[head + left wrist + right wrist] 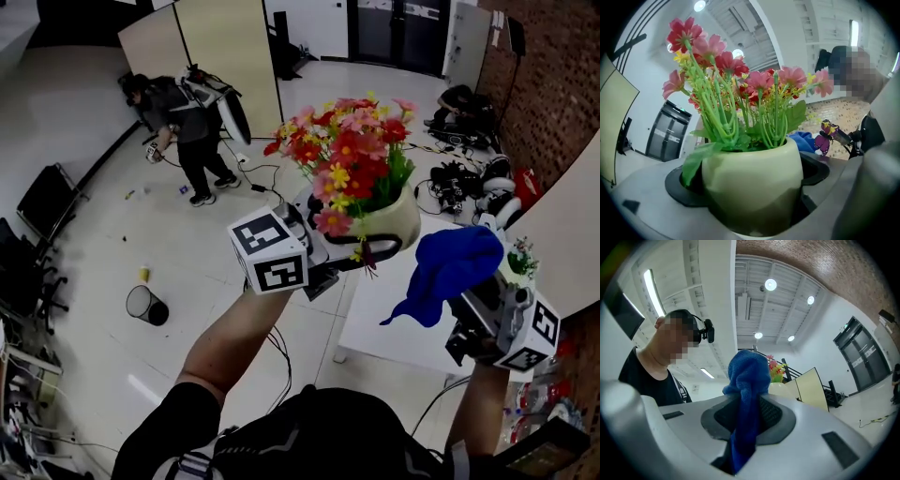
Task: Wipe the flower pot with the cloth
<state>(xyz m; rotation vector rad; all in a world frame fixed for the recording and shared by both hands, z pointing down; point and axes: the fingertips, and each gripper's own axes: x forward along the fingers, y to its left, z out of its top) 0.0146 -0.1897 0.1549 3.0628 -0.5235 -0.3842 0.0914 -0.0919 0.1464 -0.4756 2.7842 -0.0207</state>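
**A:** Head view first. What have we got?

**B:** The left gripper [361, 246] is clamped on a glossy cream flower pot [394, 220], held up in the air. A bunch of red, pink and yellow flowers [347, 155] bursts out of the top. From here the pot shows over the far left corner of the white table [384, 323].

**A:** And the other hand?

**B:** The right gripper [473, 305] has a crumpled blue cloth [448, 267] pinched in its jaws. The cloth bunches up just beside the pot, on its right, though I can't say whether they touch. Down on the floor at left there's a black mesh wastebasket [145, 305]. A person in dark clothes [183, 117] stands farther back.

**A:** Over to the left gripper view.

**B:** The jaws are closed in on the pot from both sides, and the black pads [677, 187] hug its rounded wall. Green stems rise from the rim. Behind the pot on the right you can see a slice of the cloth and a small purple butterfly ornament [825, 140].

**A:** Right gripper view?

**B:** The jaws are nearly together, with only the cloth's thickness between them. The cloth runs down between the dark ribbed pads [774, 414] and balloons out above the tips. Just past it, the pot and a few flowers peek out. At left is the wearer in a black shirt [647, 376].
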